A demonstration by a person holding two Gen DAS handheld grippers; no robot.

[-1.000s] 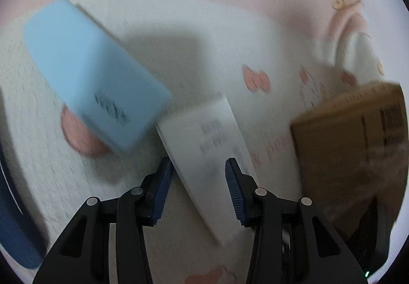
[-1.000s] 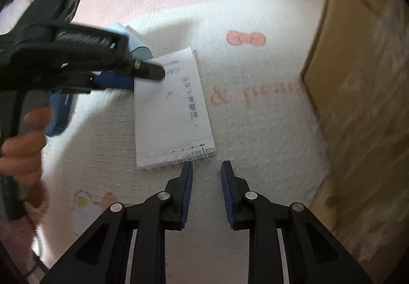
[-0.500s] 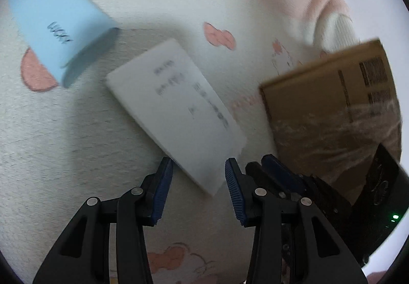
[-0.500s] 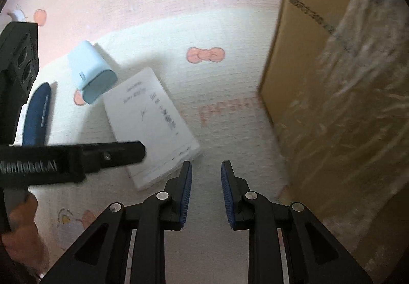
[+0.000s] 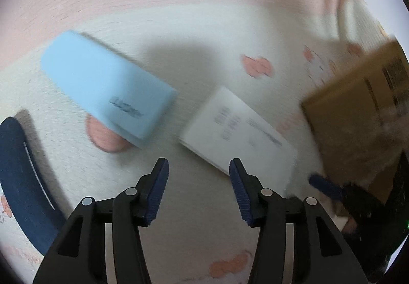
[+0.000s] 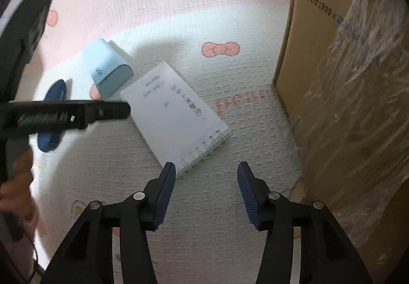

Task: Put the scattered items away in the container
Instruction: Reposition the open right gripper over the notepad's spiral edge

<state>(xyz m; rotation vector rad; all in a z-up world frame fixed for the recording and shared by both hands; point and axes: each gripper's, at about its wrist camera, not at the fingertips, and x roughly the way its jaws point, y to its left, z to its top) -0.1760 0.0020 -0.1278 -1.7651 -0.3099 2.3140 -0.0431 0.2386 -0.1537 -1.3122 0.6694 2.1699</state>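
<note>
Since a second ago both grippers had widened, and our left one had swung back toward the blue case. Going left to right: the dark pouch, the case, the notebook, the cardboard box. Our left gripper and right gripper were opening, both empty. We feared the thin notebook might slide on the mat, because flat paper gives the pads no edge.
</note>
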